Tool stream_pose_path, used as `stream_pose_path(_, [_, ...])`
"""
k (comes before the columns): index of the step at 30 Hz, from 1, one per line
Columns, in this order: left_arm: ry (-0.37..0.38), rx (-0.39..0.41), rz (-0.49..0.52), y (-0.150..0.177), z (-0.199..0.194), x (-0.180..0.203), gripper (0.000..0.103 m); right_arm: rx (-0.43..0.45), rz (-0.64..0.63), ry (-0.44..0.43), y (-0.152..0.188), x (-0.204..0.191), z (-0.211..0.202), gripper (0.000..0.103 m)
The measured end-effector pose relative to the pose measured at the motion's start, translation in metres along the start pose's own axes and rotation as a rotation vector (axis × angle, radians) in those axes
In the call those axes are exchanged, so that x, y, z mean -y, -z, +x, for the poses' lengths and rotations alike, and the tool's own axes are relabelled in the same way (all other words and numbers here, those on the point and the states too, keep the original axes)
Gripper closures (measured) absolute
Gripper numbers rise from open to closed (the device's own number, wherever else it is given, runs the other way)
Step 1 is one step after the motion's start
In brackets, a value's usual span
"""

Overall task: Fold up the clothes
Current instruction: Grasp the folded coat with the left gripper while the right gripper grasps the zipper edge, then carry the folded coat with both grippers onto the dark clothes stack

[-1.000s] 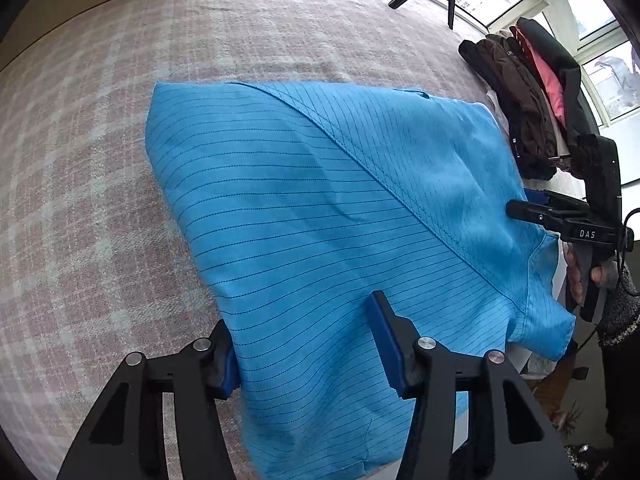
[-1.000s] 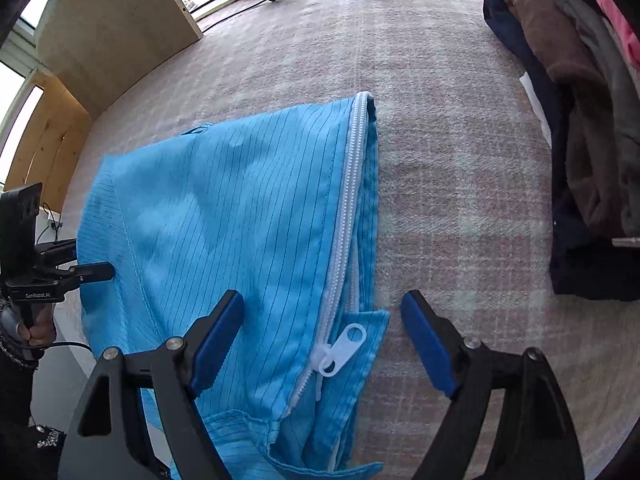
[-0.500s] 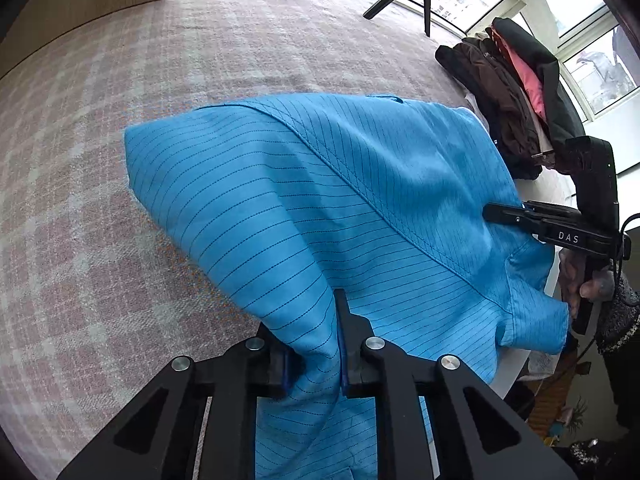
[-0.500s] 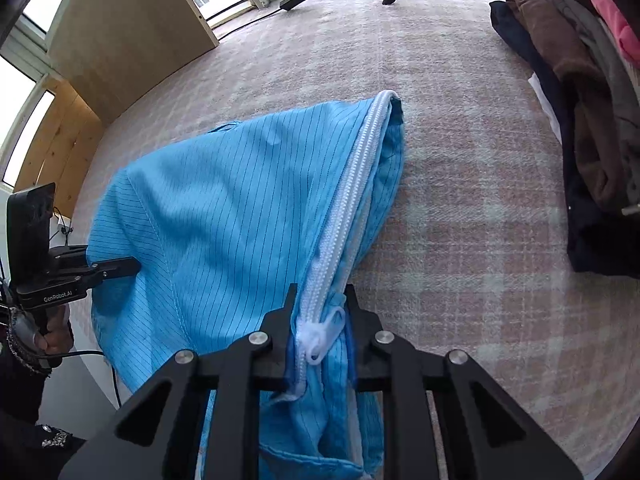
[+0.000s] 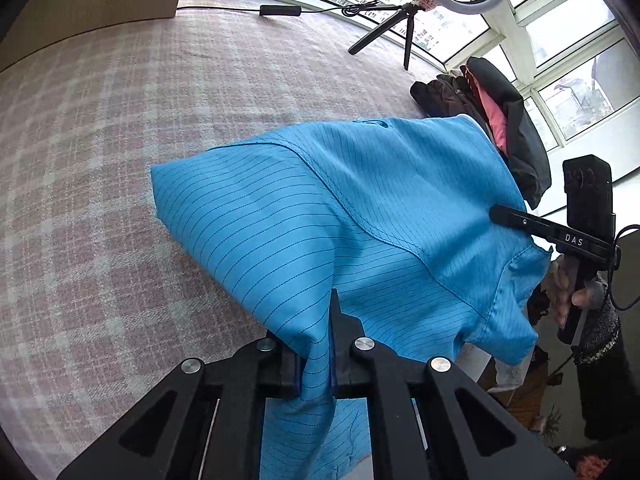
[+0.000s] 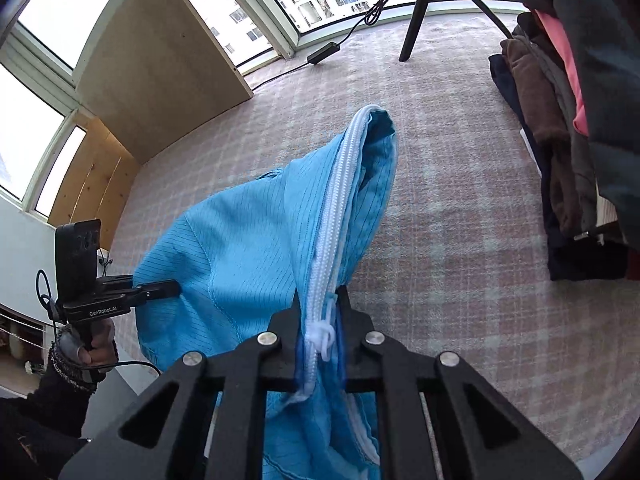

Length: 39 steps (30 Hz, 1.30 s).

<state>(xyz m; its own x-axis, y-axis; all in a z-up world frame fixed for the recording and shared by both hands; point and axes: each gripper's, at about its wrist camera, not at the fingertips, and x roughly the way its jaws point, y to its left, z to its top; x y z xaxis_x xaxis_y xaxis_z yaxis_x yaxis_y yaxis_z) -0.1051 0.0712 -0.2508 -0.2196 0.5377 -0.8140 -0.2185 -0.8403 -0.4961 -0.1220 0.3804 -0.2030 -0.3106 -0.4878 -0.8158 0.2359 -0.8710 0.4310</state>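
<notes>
Jaws on both sides are clamped tight on fabric right now. Our left gripper [image 5: 316, 354] has a pinch of the blue garment [image 5: 360, 216] along a plain striped edge, and our right gripper [image 6: 320, 344] is squeezed onto the same garment at the white zipper [image 6: 332, 216], with the zipper pull dangling right between its fingers. The garment is partly lifted, tented up between the two grips, with its far end resting on the plaid cover [image 5: 120, 128]. We can't really tell if that surface is a bed or a table. Off to the right there's a pile of dark clothes [image 6: 560, 120] lying apart from the blue one, and a tripod [image 6: 416, 16] stands near the windows at the back.
</notes>
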Motion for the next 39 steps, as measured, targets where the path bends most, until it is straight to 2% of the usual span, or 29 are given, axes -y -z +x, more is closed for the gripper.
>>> stream_pose_path(3, [-0.003,0.034,0.058,-0.004,-0.012,0.021,0.096,0.040,-0.004,-0.004,0.004,-0.004,-0.029,0.093])
stream_pose_path(6, [0.029,0.072,0.107,-0.018,-0.030,0.045,0.097,0.091,-0.020,0.000,-0.001,-0.014,-0.060,0.093])
stream_pose_path(14, [0.056,0.223,0.335,-0.084,-0.087,0.152,0.097,0.297,-0.085,0.067,-0.048,-0.008,-0.186,0.093])
stream_pose_path(19, [0.059,0.302,0.439,-0.134,-0.090,0.239,0.097,0.361,-0.132,0.158,-0.078,0.028,-0.255,0.093])
stream_pose_path(24, [0.100,0.328,0.465,-0.179,-0.059,0.314,0.096,0.390,-0.142,0.228,-0.108,0.086,-0.306,0.093])
stream_pose_path(27, [0.111,0.325,0.473,-0.200,-0.032,0.348,0.096,0.369,-0.134,0.258,-0.128,0.133,-0.319,0.093])
stream_pose_path(31, [0.088,0.300,0.491,-0.218,0.013,0.379,0.096,0.320,-0.111,0.246,-0.152,0.191,-0.315,0.093])
stream_pose_path(36, [0.055,0.179,0.438,-0.227,0.089,0.372,0.096,0.238,-0.050,0.239,-0.167,0.265,-0.268,0.093])
stream_pose_path(39, [0.036,0.120,0.414,-0.220,0.115,0.361,0.092,0.201,0.015,0.207,-0.167,0.310,-0.239,0.093])
